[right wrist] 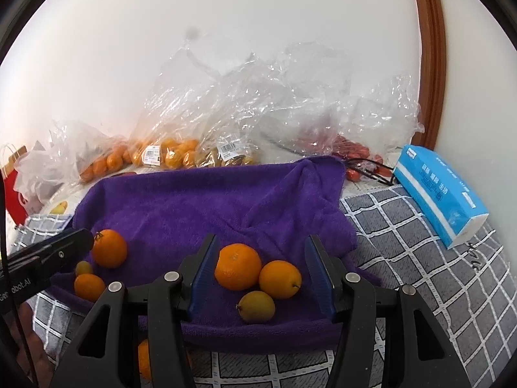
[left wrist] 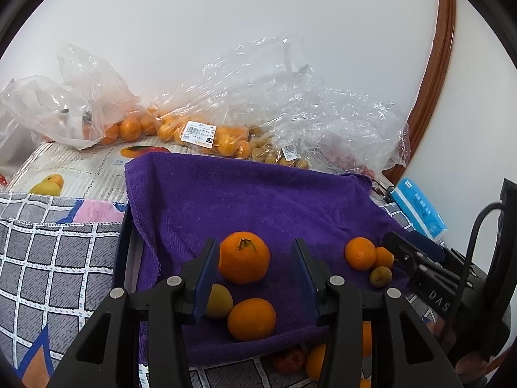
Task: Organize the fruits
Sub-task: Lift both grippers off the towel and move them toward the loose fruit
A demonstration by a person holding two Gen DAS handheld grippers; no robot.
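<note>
A purple towel [left wrist: 245,194] lies over a tray, also in the right wrist view [right wrist: 200,200]. In the left wrist view my left gripper [left wrist: 255,252] is open around a stemmed orange [left wrist: 244,262]; another orange [left wrist: 252,319] and a yellow-green fruit [left wrist: 219,300] lie nearer. The right gripper's tip [left wrist: 397,242] shows beside two oranges [left wrist: 360,253] and a small greenish fruit [left wrist: 380,277]. In the right wrist view my right gripper [right wrist: 261,249] is open over an orange [right wrist: 238,266], a second orange [right wrist: 280,278] and a yellow fruit [right wrist: 257,306]. The left gripper's tip [right wrist: 80,237] shows at the left.
Clear plastic bags [left wrist: 200,129] of oranges and small fruits lie along the wall, with red fruit in a bag [right wrist: 349,148]. A blue tissue pack [right wrist: 439,190] lies at the right. Loose fruit [left wrist: 290,360] sits on the checked cloth [left wrist: 48,258] below the towel's front edge.
</note>
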